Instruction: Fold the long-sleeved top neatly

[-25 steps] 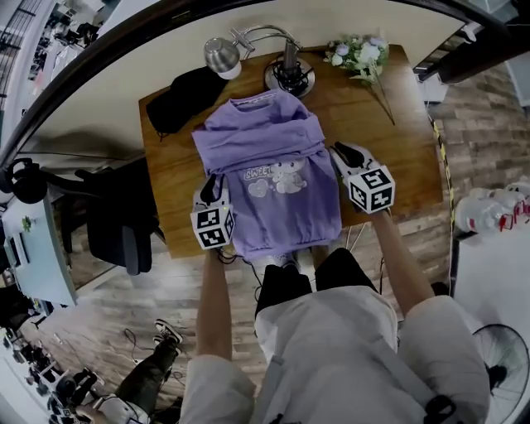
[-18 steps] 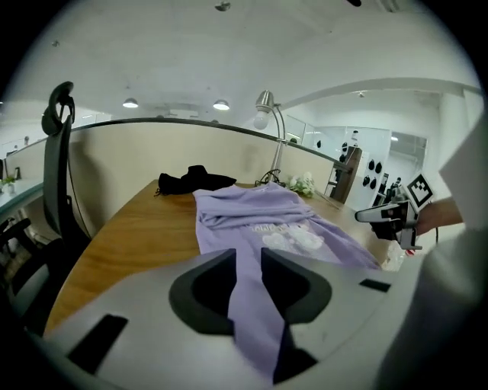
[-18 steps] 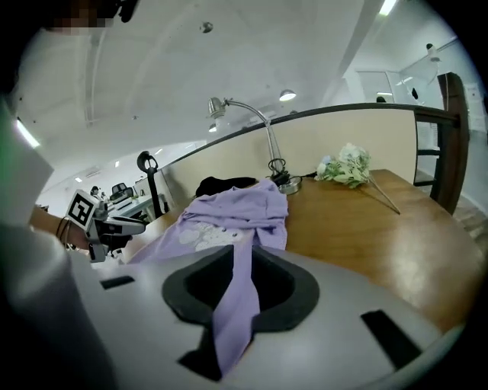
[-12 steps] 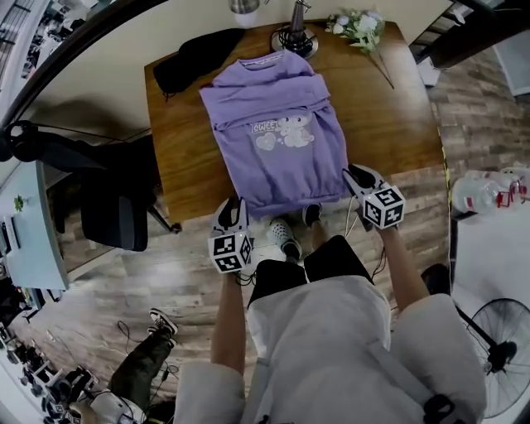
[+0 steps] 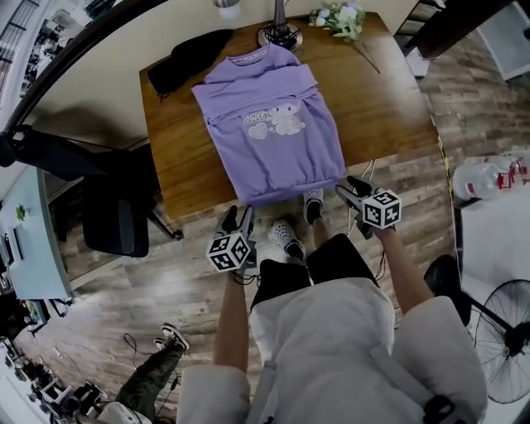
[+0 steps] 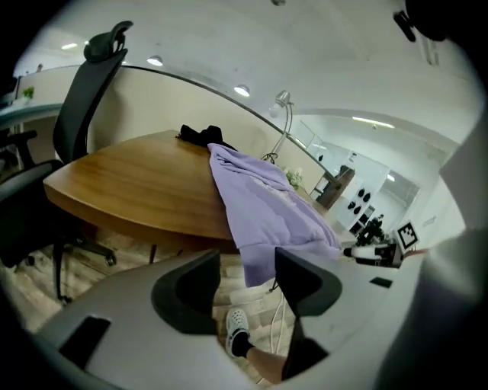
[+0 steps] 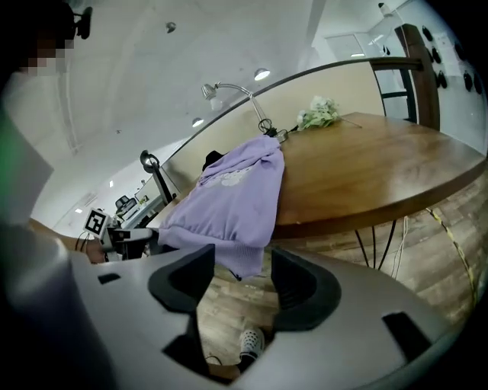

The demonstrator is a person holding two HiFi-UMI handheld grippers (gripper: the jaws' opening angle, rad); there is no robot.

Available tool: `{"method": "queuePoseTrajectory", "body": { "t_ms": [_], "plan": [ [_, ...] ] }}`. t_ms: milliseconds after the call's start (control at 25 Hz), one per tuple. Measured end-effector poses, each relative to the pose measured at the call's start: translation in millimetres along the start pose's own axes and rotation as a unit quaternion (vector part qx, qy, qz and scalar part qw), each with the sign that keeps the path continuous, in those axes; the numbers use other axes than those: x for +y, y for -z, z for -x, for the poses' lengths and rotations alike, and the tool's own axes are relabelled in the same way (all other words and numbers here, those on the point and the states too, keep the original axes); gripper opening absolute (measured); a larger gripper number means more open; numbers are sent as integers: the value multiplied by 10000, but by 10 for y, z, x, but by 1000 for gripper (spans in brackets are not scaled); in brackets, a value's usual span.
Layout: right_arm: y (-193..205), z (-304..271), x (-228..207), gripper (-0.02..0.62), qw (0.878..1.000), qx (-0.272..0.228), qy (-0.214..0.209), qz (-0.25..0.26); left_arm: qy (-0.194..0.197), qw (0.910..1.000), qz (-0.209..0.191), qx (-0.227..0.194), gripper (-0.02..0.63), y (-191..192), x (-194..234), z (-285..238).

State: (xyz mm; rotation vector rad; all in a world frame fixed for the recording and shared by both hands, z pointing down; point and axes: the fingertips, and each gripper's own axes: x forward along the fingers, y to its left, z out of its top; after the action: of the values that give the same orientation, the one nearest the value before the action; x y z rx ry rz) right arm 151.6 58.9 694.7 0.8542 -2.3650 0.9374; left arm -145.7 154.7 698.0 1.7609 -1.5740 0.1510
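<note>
The purple long-sleeved top (image 5: 269, 141) lies flat on the wooden table (image 5: 381, 91), sleeves folded in, printed front up. Its hem hangs over the near edge. My left gripper (image 5: 238, 215) hovers off the table just below the hem's left corner. My right gripper (image 5: 349, 189) is beside the hem's right corner. Both sets of jaws have just been opening and hold nothing. In the left gripper view the top (image 6: 267, 198) drapes ahead of the open left gripper (image 6: 248, 263). In the right gripper view the hem (image 7: 236, 251) hangs just beyond the open right gripper (image 7: 242, 263).
A black cloth (image 5: 186, 54), a lamp base (image 5: 280, 35) and a bunch of flowers (image 5: 335, 15) sit along the table's far edge. A black office chair (image 5: 108, 215) stands left of the table, a fan (image 5: 505, 339) at the lower right. The person's shoes (image 5: 286, 236) are under the near edge.
Both grippers drew back from the top's sides toward the person, past the table's near edge. Their jaws opened wider and stand apart from the hem, which hangs over the edge.
</note>
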Motion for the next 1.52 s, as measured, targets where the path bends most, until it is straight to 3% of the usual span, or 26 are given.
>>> {"method": "queuePoseTrajectory", "body": {
  "t_ms": [200, 320, 480, 640, 680, 760, 840, 1240, 1520],
  "plan": [
    [46, -182, 34, 367, 9989, 116, -277, -347, 269, 9988, 360, -204, 229, 32, -46, -61],
    [58, -242, 11, 368, 9974, 85, -452, -554, 340, 9982, 459, -185, 236, 114, -54, -100],
    [50, -322, -26, 351, 9958, -35, -598, -689, 454, 9985, 290, -6, 255, 193, -48, -200],
    [9, -432, 29, 285, 9945, 3, -836, -632, 751, 9967, 240, 173, 253, 212, -127, -309],
    [5, -442, 42, 226, 9945, 8, -859, -604, 879, 9956, 256, 190, 226, 210, -168, -318],
    [5, -415, 68, 135, 9949, -28, -861, -527, 1031, 9942, 263, 137, 62, 179, -220, -290],
    [3, -336, 102, 51, 9949, -113, -890, -466, 1091, 9938, 193, 103, 49, 146, -261, -227],
    [25, 302, 374, 30, 9915, -295, -1268, 15, 1143, 9898, -803, 293, 44, 111, -545, 348],
    [95, 709, 658, 30, 9891, -375, -1424, 41, 1111, 9901, -820, 237, 44, 231, -766, 883]
  ]
}}
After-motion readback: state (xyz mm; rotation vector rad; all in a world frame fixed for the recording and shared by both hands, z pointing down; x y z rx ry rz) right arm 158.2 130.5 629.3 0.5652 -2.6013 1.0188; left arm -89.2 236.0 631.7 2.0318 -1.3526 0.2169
